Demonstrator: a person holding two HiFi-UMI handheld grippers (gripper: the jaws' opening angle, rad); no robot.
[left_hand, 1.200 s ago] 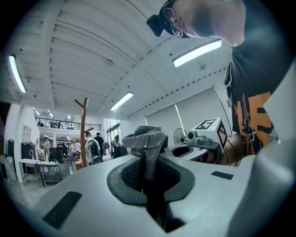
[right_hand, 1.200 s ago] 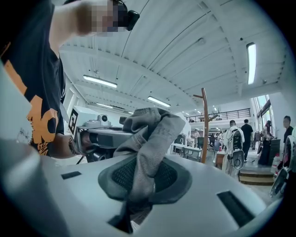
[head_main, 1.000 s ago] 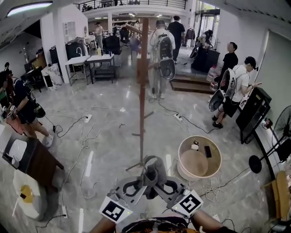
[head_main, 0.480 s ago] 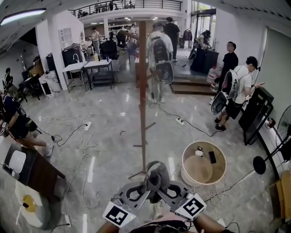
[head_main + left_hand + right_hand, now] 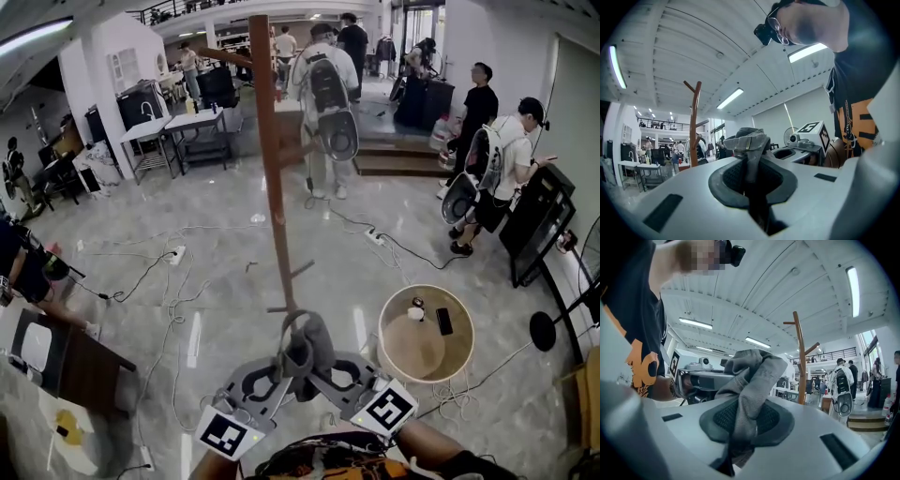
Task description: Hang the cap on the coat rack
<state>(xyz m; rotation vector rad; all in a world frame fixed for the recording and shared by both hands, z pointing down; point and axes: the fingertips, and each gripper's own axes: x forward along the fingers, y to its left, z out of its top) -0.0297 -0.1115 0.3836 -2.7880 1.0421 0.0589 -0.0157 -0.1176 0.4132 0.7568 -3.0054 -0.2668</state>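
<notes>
A grey cap [image 5: 305, 344] is bunched up between both grippers, low in the head view. My left gripper [image 5: 281, 367] is shut on the cap's strap [image 5: 750, 150], and my right gripper [image 5: 323, 368] is shut on a fold of the cap's cloth [image 5: 750, 390]. The wooden coat rack [image 5: 272, 169] rises straight ahead, its pole leaning slightly, with short pegs low on the pole [image 5: 300, 270] and branches at the top [image 5: 693, 91]. In the right gripper view the coat rack [image 5: 800, 357] stands to the right of the cap.
A round open drum [image 5: 427, 336] stands on the floor to the right. Cables [image 5: 178, 300] trail over the marble floor. Several people with backpacks [image 5: 323, 94] stand beyond the rack and at the right [image 5: 497, 178]. A dark table [image 5: 75, 342] is at the left.
Both grippers, still holding the cap, have come closer to the coat rack. The pole now looms larger and sits left of centre.
</notes>
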